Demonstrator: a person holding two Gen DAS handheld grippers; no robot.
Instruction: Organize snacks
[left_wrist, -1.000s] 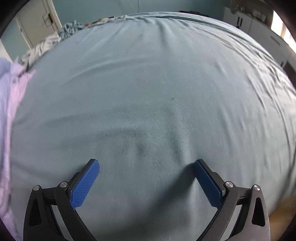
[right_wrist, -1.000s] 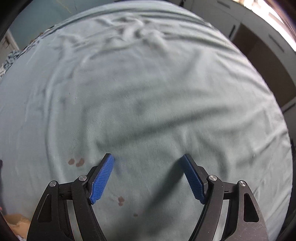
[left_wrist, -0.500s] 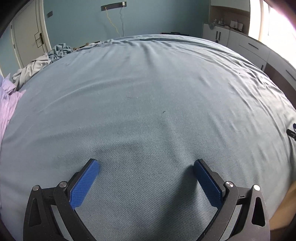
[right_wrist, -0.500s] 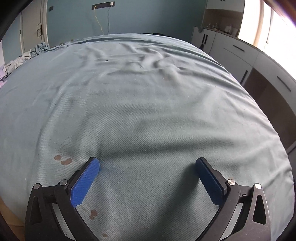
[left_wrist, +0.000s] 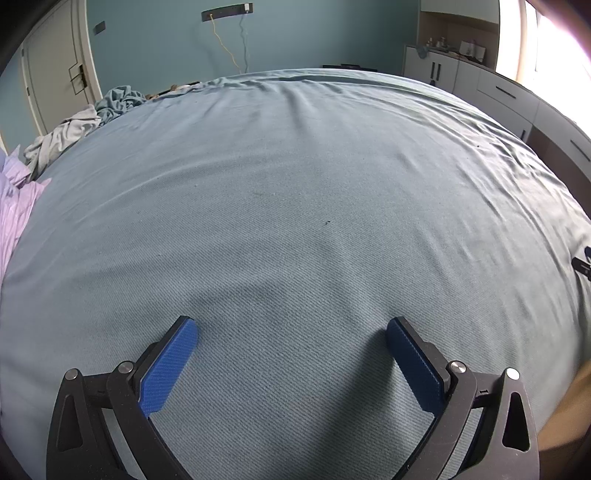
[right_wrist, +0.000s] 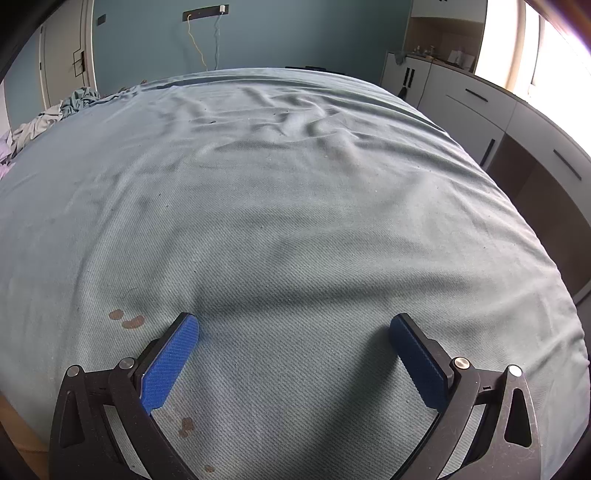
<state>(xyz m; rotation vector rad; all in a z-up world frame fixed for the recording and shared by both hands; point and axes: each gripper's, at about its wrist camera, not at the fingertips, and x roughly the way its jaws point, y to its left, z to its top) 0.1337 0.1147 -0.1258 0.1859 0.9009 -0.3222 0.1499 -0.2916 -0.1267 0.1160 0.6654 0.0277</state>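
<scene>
While no snack can be seen in either view, both claws are held spread with nothing between the blue pads: the left claw (left_wrist: 291, 328) and the right claw (right_wrist: 293, 326) above the blue-green bed sheet (left_wrist: 295, 206). Brown stains (right_wrist: 125, 319) lie just left of the right claw. Since the earlier frames, the right claw has been widened and more of the far wall (right_wrist: 258, 33) is taken in.

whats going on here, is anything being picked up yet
Not yet. A person holds two grippers over a bed with a blue-green sheet. The left gripper and the right gripper both hang open with nothing between their blue pads. No snacks show in either view. The sheet has a few brown stains near the right gripper, and crumpled clothes lie at the far left edge.
</scene>
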